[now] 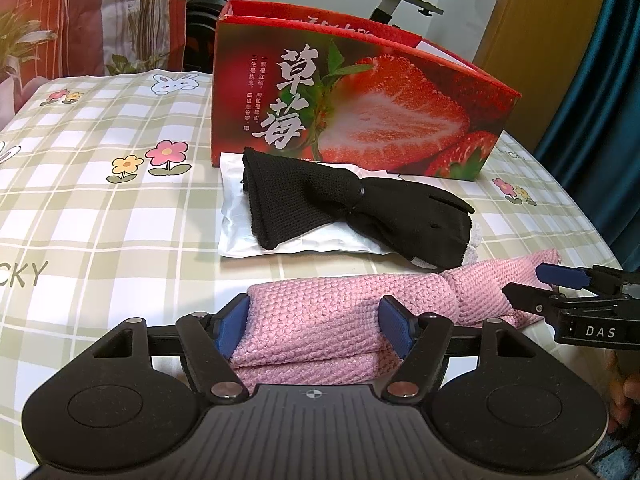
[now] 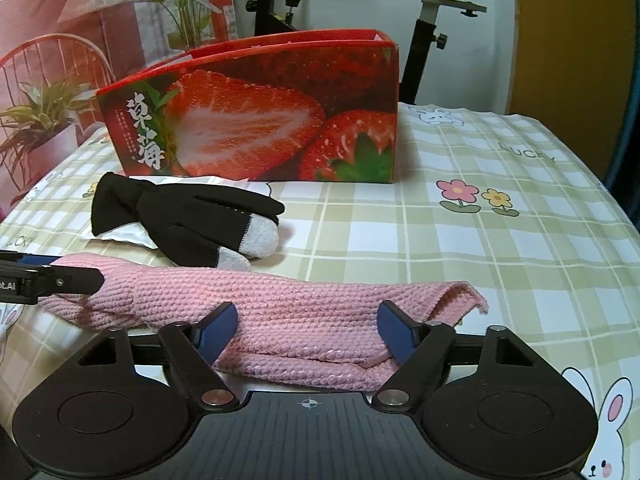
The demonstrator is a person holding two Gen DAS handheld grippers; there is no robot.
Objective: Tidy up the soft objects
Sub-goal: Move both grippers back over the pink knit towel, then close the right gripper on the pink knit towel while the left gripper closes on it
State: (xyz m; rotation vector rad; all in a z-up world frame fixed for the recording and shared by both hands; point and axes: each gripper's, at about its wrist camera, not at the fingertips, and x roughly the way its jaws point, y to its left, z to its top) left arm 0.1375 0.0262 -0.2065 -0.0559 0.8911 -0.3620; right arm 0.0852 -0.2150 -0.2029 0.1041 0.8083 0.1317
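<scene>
A long pink knitted cloth (image 1: 340,308) (image 2: 304,300), folded in layers, lies across the near side of the table. My left gripper (image 1: 315,328) is shut on its left part, with the blue pads pressing both sides and the knit bulging between them. My right gripper (image 2: 307,330) is shut on the right part, with its pads against the folded edges. From the left wrist view the right gripper (image 1: 524,284) shows side-on at the cloth's far end. A pair of black gloves (image 1: 360,208) (image 2: 192,216) with grey fingertips lies just behind, on a white packet (image 1: 236,216) (image 2: 128,236).
A red strawberry box (image 1: 360,112) (image 2: 256,128) with an open top stands behind the gloves. The table carries a green checked cover (image 1: 100,220) (image 2: 480,260). An exercise bike (image 2: 432,20) stands beyond the table. A blue curtain (image 1: 592,140) hangs on the right.
</scene>
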